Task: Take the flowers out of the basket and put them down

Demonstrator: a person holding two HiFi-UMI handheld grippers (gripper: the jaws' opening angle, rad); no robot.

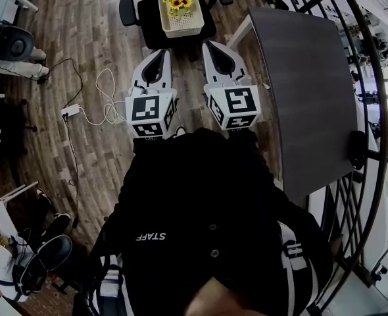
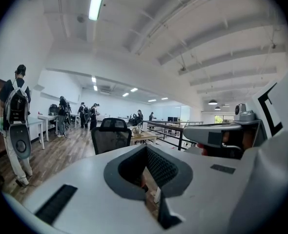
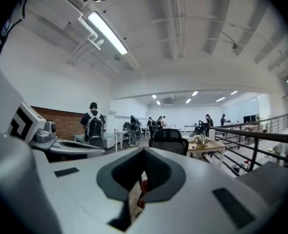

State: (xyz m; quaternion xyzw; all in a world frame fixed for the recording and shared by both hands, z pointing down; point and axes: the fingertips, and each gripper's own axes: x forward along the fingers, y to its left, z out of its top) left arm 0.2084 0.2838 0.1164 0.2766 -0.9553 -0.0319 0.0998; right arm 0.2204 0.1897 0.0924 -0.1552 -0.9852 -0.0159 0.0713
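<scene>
A white slotted basket (image 1: 179,20) holding yellow sunflowers (image 1: 179,1) stands on the seat of a black office chair (image 1: 156,33) at the top centre of the head view. My left gripper (image 1: 160,56) and right gripper (image 1: 212,50) are side by side just short of the chair and point at it, both shut with nothing held. In the left gripper view the closed jaws of the left gripper (image 2: 146,151) hide the basket, and only the chair back (image 2: 111,133) shows. The right gripper (image 3: 145,152) likewise covers the basket in the right gripper view.
A dark grey table (image 1: 306,91) stands right of the grippers, with a black railing (image 1: 371,143) beyond it. White cables (image 1: 98,101) lie on the wood floor at left. Several people (image 2: 17,116) stand by desks far across the room.
</scene>
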